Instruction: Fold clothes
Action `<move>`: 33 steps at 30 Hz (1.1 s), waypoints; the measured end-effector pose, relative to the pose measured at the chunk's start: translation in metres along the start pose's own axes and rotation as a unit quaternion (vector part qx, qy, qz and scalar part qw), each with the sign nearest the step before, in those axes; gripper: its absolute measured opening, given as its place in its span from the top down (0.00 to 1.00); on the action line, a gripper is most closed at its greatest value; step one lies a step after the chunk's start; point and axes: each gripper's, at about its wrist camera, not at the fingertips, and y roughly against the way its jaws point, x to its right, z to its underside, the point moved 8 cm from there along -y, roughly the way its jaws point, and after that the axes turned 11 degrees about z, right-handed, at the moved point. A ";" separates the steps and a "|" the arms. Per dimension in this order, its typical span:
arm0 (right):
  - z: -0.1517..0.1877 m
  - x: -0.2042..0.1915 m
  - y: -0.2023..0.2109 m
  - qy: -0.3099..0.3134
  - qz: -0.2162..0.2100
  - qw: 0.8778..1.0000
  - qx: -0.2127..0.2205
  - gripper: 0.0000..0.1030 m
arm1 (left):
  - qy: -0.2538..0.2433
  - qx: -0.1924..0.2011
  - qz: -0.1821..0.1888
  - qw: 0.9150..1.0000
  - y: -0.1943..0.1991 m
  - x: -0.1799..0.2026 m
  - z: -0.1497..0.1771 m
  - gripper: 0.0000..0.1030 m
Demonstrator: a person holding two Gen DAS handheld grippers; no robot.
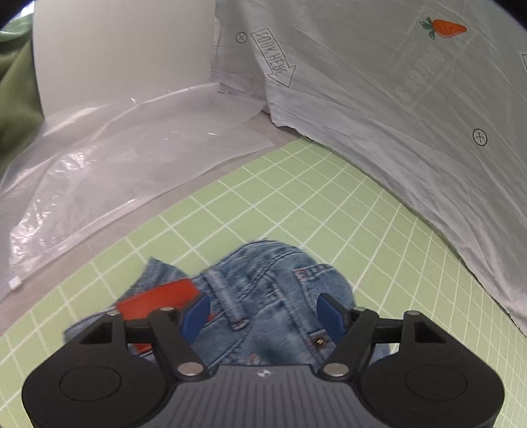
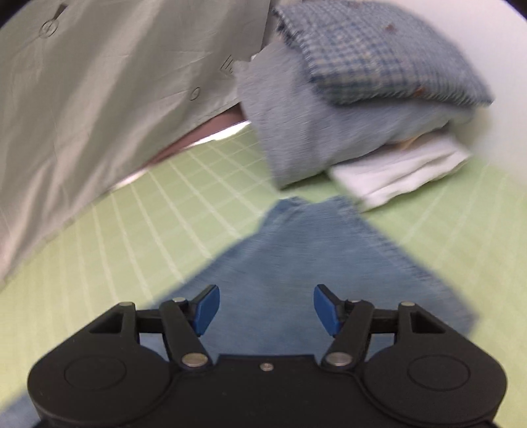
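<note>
In the left wrist view, green cloth point(image 1: 14, 98) fills the upper left edge, beside a white board point(image 1: 122, 56) that stands upright. Clear plastic sheeting point(image 1: 108, 164) spreads from the board's foot down to the left edge, lying on the grey worktop point(image 1: 260, 131). A green grid mat point(image 1: 296, 204) covers the middle of the frame. At lower centre the jeans point(image 1: 263, 283) lie bunched on the mat, waistband and belt loop up, with a red patch point(image 1: 158, 296) on their left side. The left claw point(image 1: 263, 312) hovers over them with its blue pads set wide apart, gripping nothing. A white printed sheet point(image 1: 395, 115) with a carrot picture point(image 1: 444, 28) hangs across the upper right.

In the right wrist view, which is blurred, the same pale sheet point(image 2: 98, 98) takes the upper left. The mat point(image 2: 115, 237) runs across the middle. A jeans leg point(image 2: 296, 256) stretches from bottom centre up the frame, and the right claw point(image 2: 266, 309) sits above it, spread wide and empty. At upper right a stack of folded clothes point(image 2: 329, 125) rests on the mat: checked fabric point(image 2: 378, 56) on top, light blue below, a white piece point(image 2: 402, 174) at the bottom.
</note>
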 end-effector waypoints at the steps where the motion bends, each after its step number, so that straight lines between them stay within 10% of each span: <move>1: -0.001 -0.009 -0.006 -0.010 -0.007 1.000 -0.009 0.36 | -0.002 -0.003 -0.004 1.000 -0.006 0.003 -0.001 0.23; 7: 0.004 -0.038 -0.036 0.008 0.037 0.999 -0.034 0.44 | 0.005 -0.017 -0.032 0.999 -0.030 0.009 -0.005 0.18; 11: -0.001 -0.034 -0.037 0.044 0.071 0.996 -0.021 1.00 | -0.002 -0.023 -0.031 0.999 -0.035 0.010 -0.004 0.24; 20: -0.035 -0.029 -0.013 0.025 0.034 0.999 0.024 0.99 | 0.023 -0.018 -0.024 0.999 -0.028 -0.003 -0.007 0.79; 29: -0.051 -0.074 -0.008 0.112 0.008 0.991 0.070 0.98 | 0.001 0.048 -0.007 0.999 0.017 0.009 -0.040 0.83; 33: -0.040 -0.076 -0.001 0.149 0.014 0.986 0.079 0.62 | 0.020 0.054 0.013 0.998 0.029 0.004 -0.045 0.78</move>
